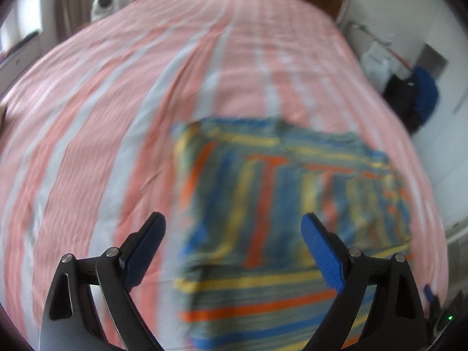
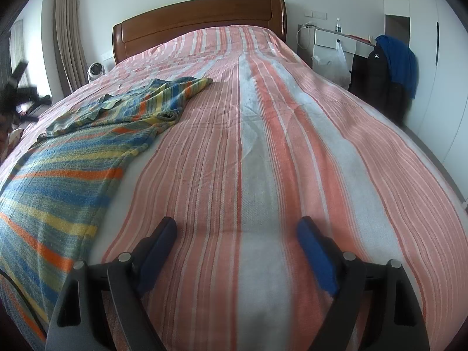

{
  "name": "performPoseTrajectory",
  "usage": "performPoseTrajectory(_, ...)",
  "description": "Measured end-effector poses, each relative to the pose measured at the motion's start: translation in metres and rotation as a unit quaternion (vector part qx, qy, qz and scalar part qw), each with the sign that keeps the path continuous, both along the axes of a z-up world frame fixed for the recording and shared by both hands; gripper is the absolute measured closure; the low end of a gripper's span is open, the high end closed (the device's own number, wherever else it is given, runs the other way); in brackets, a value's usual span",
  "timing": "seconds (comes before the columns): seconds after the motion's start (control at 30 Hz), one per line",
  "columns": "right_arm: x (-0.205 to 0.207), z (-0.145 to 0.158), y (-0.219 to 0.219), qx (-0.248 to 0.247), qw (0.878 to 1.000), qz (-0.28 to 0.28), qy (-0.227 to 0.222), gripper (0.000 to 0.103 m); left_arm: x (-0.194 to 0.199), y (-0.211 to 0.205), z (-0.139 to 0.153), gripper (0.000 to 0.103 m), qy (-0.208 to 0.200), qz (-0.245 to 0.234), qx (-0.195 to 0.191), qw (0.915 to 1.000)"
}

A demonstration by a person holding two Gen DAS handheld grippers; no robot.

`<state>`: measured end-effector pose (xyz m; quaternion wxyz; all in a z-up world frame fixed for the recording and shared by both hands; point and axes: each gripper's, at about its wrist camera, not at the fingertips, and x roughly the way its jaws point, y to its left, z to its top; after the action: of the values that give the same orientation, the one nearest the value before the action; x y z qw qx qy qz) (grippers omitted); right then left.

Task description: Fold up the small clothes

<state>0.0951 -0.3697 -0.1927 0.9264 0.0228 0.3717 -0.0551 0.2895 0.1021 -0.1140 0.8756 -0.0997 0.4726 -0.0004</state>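
a: left side first. the left gripper (image 1: 234, 231) has its jaws spread wide, nothing between them, hanging over the striped shirt (image 1: 263, 204). that view is smeared, so fine detail of the cloth cannot be read.

b: where does the shirt lie?

a: on the pink striped bedspread (image 2: 263, 146), toward the left side of the bed (image 2: 199, 14). the right view shows it (image 2: 73, 158) with the upper part already doubled over and bunched, a sleeve trailing toward the headboard, the lower body flat toward the near edge.

b: and the right side?

a: the right gripper (image 2: 237, 242) is also wide, empty, over bare bedspread, well apart from the shirt.

b: step in hand, as you judge it?

a: picking a fresh hold for the next fold. to do it well: lower the left gripper onto a clean edge or corner, not the bunched middle; pinch every layer at that edge, without catching the bedspread. bring the right one across to the matching edge so both lift evenly. carry the fold over flat, line up the hems, release only once it is lying down.

b: risks?

a: grabbing one layer only, or dragging the pile and undoing the earlier fold.
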Motion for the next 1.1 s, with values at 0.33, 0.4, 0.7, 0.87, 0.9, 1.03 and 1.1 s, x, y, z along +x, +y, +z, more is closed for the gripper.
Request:
performPoseTrajectory(0.33,0.000,0.001,0.001,-0.002,1.000,0.000,0.000,0.020,-0.050,0.029,-0.037,0.024,0.022,0.036,0.061,0.9972)
performPoseTrajectory(0.4,-0.001,0.001,0.000,-0.002,1.000,0.000,0.000,0.020,-0.065,0.035,-0.035,0.020,0.017,0.035,0.072,0.9966)
performPoseTrajectory(0.7,-0.001,0.001,0.000,-0.003,1.000,0.000,0.001,0.020,-0.173,0.058,-0.012,0.011,-0.034,0.043,0.009,0.9985)
performPoseTrajectory(0.87,-0.001,0.004,-0.003,0.007,1.000,0.003,0.006,0.018,-0.224,0.047,-0.010,0.010,-0.048,0.046,-0.003,0.9978)
performPoseTrajectory(0.9,-0.001,0.004,-0.004,0.010,1.000,0.005,0.007,0.017,-0.231,0.044,-0.010,0.009,-0.052,0.043,-0.004,0.9977)
performPoseTrajectory(1.03,0.001,0.008,-0.002,0.012,1.000,0.011,0.020,0.014,-0.255,0.034,-0.011,0.009,-0.060,0.031,0.001,0.9977)
performPoseTrajectory(1.1,0.003,0.010,-0.001,0.010,0.999,0.013,0.033,0.013,-0.262,0.034,-0.012,0.009,-0.063,0.028,-0.001,0.9976)
